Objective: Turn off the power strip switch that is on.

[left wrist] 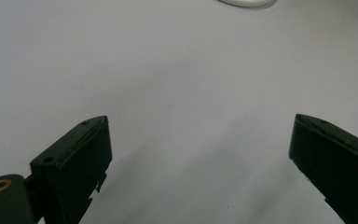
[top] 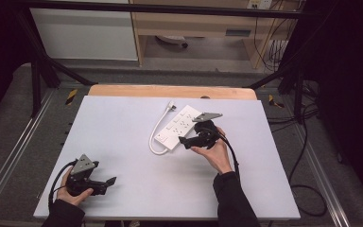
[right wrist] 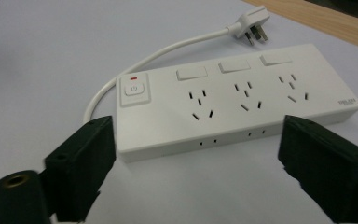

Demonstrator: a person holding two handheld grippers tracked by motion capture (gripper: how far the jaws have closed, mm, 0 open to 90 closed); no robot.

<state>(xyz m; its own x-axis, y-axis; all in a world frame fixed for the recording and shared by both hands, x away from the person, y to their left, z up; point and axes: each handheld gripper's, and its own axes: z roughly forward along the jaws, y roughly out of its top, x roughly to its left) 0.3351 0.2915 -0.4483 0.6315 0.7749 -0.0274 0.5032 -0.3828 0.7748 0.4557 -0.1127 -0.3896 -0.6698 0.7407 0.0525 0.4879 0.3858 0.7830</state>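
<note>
Two grippers are held over a white table point(top: 123, 189), and both are spread with nothing between the jaws. The left gripper point(top: 108, 182) is kept low at the near left corner, over bare table. The right gripper point(top: 183, 140) is pointed at the near long side of a white power strip point(top: 178, 126), which lies flat just right of the table's middle, angled so that its switch end point(right wrist: 133, 89) is nearer and to the left. Its cord point(right wrist: 135, 65) is looped out past that end and round to the plug point(right wrist: 251, 22), which is rested near the far wooden edge point(top: 170, 91).

If the strip is to be gripped, it should be taken across its short width (the long body looks too wide for the jaws, though that is hard to judge from here), with the pads squared to the side walls and kept clear of the switch. The jaws would best be lowered until the tips nearly meet the table before being closed.

Plenty of open surface is left to the near and left sides. Less room is offered to the far side, where the plug and the table's edge are close.
</note>
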